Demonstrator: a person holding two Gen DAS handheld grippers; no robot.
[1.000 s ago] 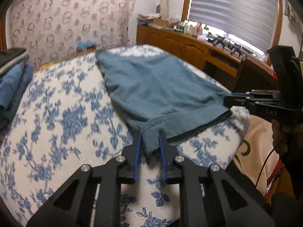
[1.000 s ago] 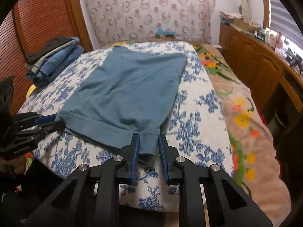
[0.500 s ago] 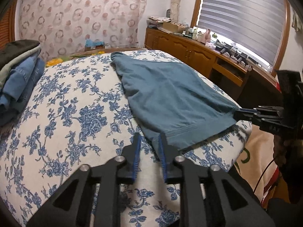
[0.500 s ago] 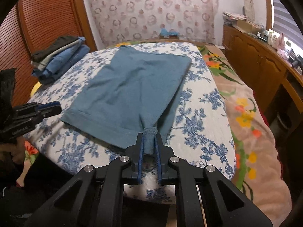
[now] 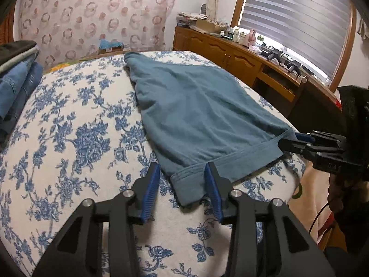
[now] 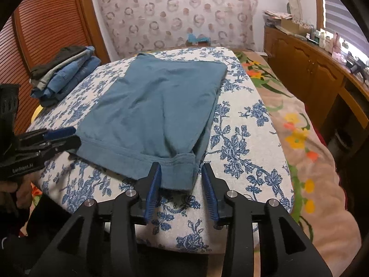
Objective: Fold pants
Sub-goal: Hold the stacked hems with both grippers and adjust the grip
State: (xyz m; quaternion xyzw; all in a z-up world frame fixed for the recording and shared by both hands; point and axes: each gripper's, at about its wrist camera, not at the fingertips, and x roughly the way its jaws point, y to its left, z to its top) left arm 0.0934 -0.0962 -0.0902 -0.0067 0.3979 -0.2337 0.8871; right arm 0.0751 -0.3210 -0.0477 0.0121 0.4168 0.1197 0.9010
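The left tool [image 5: 182,184] stands parted around one near corner of the teal-blue soft cotton pants [image 5: 198,115], its blue ribbed pads [image 5: 151,191] clear of the cloth on both sides. The right tool [image 6: 181,184] is the same at the other near corner: hem between the pads, nothing pressing on it. Both sets of jaws have just been opening. A second ago each one pinched its corner into a bunched tuck; now the hem band lies flat and relaxed on the bed with the blue-and-white floral cover [image 5: 69,143], so the cloth has been let go.

The pants lie spread as a broad, already doubled panel along the middle of the bed, the hemmed edge nearest the person and reaching to the bed's near rim, the far end running towards the patterned wall. A stack of folded denim and dark clothes [image 6: 62,73] sits well apart at the left side of the bed.

I judge this as the end of a lay-down and smoothing step: the panel is placed, and another fold probably comes next.
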